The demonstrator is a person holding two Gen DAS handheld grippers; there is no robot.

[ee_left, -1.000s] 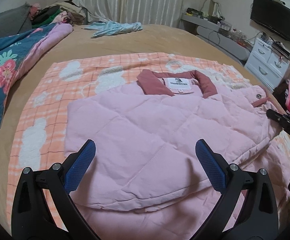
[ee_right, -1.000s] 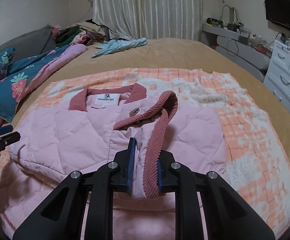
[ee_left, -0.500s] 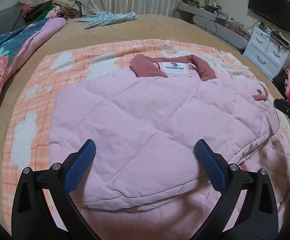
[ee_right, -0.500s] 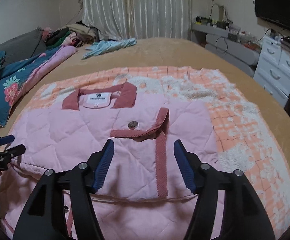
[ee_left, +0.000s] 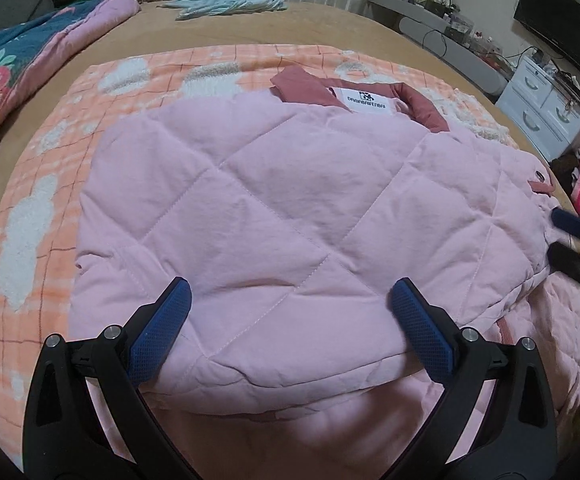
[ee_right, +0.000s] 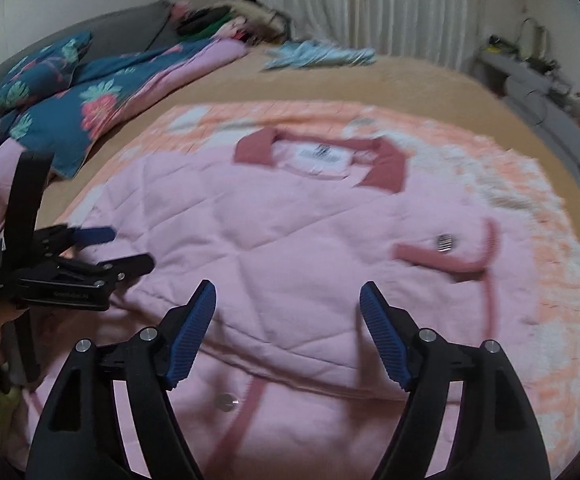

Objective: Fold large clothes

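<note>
We see the quilted pale pink padded jacket with dusty-rose collar (ee_left: 290,216) lying folded on the orange-and-white checked fleece blanket (ee_left: 46,184) spread over the tan bed (ee_left: 329,28). Our left tool (ee_left: 290,308) hangs spread wide, empty, just above its near edge. Our right tool (ee_right: 288,312) is opening over the jacket with nothing between its 2 blue pads (ee_right: 192,332).

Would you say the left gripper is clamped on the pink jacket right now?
No, the left gripper is open above the pink jacket, gripping nothing.
</note>
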